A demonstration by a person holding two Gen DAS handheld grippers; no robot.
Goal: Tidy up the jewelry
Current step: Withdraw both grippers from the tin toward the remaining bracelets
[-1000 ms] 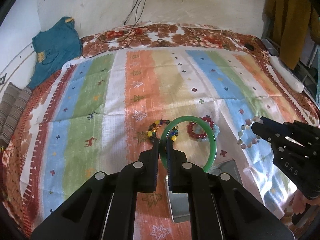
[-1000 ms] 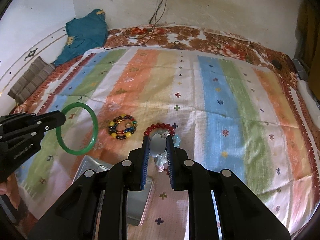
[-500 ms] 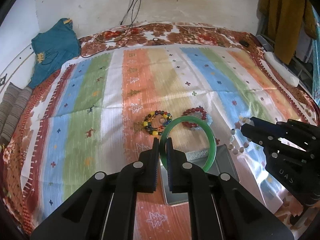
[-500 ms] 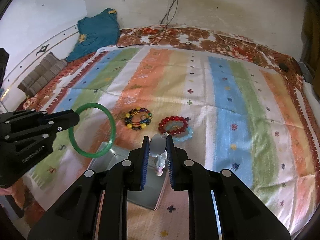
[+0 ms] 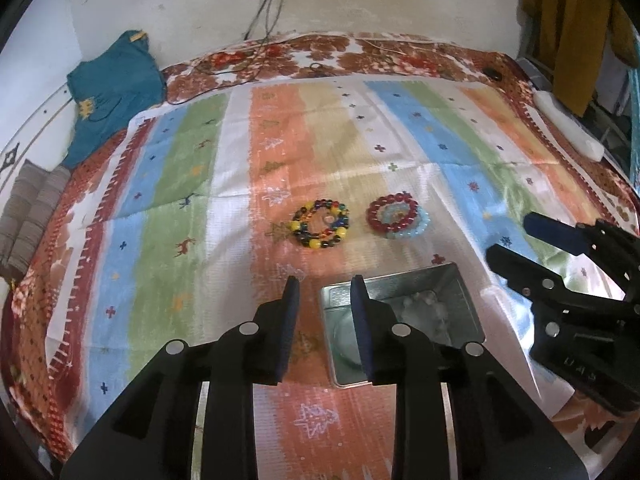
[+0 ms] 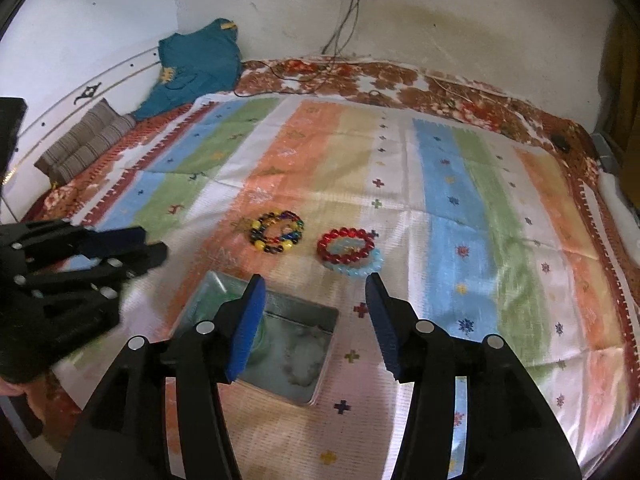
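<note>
An open metal tin (image 5: 404, 280) (image 6: 324, 356) sits on the striped cloth. Inside it lie a pale bead bracelet (image 5: 424, 306) (image 6: 302, 364) and, blurred, a green bangle (image 6: 260, 334). My left gripper (image 5: 324, 294) (image 6: 152, 244) hovers over the tin's left edge; its jaws are opening with nothing between them. My right gripper (image 6: 314, 286) (image 5: 510, 240) hangs over the tin's right side, jaws also opening and empty. Beyond the tin lie a multicolour bead bracelet (image 5: 322, 224) (image 6: 276, 232) and a red bead bracelet (image 5: 394, 212) (image 6: 346, 244) resting on a light blue one (image 5: 418, 229) (image 6: 366, 266).
The cloth covers a floral bedspread (image 5: 360, 56) against a white wall. A teal garment (image 5: 112, 96) and folded striped fabric (image 5: 32, 208) lie at the far left. Cables (image 5: 264, 20) hang down the wall. A yellow garment (image 5: 576, 32) hangs at right above a white object (image 5: 568, 128).
Both grippers have opened. The green bangle left my left gripper and the pale bead bracelet left my right gripper; both now lie in the tin.
</note>
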